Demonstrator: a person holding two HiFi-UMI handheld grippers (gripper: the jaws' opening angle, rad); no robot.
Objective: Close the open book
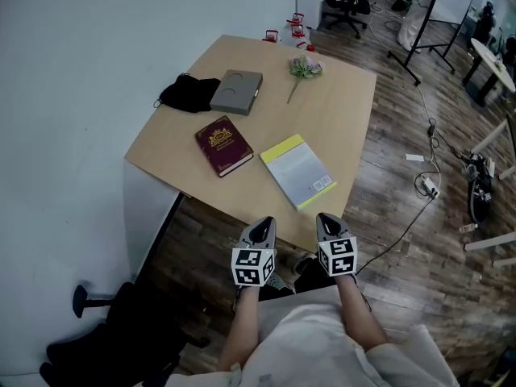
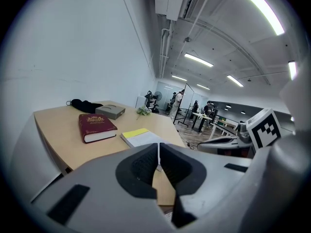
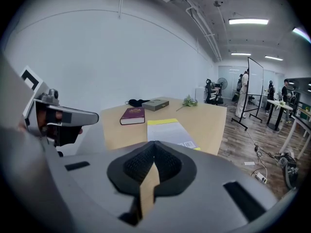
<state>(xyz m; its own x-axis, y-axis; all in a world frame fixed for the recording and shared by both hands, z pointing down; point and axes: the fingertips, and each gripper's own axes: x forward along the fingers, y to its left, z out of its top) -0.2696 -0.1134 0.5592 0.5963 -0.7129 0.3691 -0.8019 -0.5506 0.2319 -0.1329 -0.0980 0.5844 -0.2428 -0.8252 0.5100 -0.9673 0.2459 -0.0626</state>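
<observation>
— Fingers (image 2: 140,168) on L gripper (image 1: 262,226) and R gripper (image 1: 325,219)?
— Both prs are pressing together, empty, hovering at near edge of table (image 1: 347,111).
— Books?
— Red book (image 1: 223,145) is lying closed at L; yellow-white book (image 1: 298,172) is lying flat, covers shut, to its R.

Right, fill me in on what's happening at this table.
A person holds the left gripper and the right gripper side by side just short of the table, both shut, empty and touching nothing. On the table lie a dark red book and a yellow-and-white book, both flat and closed as far as these views show. Farther back are a grey box, a black cloth and a flower sprig.
</observation>
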